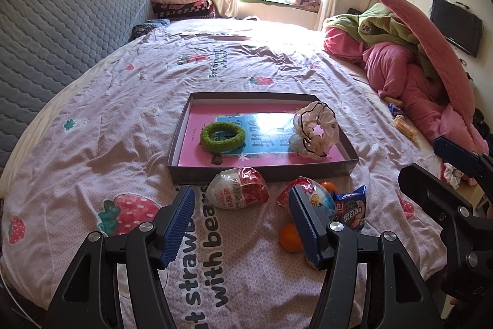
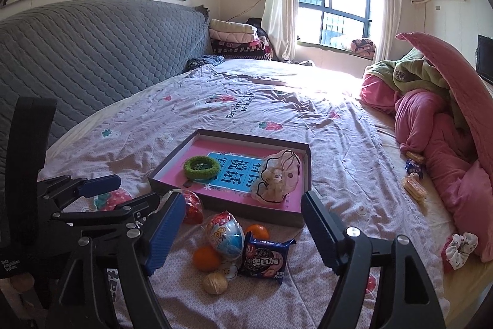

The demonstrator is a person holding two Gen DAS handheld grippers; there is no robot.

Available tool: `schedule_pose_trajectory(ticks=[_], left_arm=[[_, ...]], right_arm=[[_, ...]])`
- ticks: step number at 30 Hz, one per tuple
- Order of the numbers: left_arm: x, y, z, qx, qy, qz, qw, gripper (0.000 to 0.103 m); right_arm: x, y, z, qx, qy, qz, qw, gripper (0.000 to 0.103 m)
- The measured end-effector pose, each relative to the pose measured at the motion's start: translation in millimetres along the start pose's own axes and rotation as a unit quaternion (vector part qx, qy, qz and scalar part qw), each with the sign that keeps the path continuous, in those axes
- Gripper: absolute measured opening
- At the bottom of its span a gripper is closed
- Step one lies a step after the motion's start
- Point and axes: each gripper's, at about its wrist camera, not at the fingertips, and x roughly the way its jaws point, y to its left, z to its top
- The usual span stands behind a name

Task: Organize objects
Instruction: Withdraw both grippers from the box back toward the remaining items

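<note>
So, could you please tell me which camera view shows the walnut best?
The right wrist view: the walnut lies in plain sight below the oranges. In the left wrist view I cannot find it; it seems hidden behind a finger.

Both tools are built alike: the left gripper (image 1: 243, 224) and the right gripper (image 2: 243, 232) are matte black plastic, each with two angular arms that fork like a wishbone, with triangular cut-outs lower down. Round silver screws sit at the pivots, two on each arm. The fingers (image 1: 180, 224) carry long blue pads, finely ribbed across their faces; on the right tool one pad (image 2: 165, 233) shows blue and the other looks dark in shadow. A black block behind the left tool bears small white lettering reading "Data Acquisition System"
</note>
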Motion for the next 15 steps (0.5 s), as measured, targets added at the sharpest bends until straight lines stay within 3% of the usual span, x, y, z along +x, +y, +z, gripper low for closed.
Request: schedule_pose_trajectory(ticks=[15], left_arm=[[-9.0, 6.6, -18.1, 0.005, 0.009, 0.016, 0.9998, 0.065]], right_arm=[[-4.4, 6.3, -15.6, -0.007, 0.009, 0.003, 1.0, 0.077]])
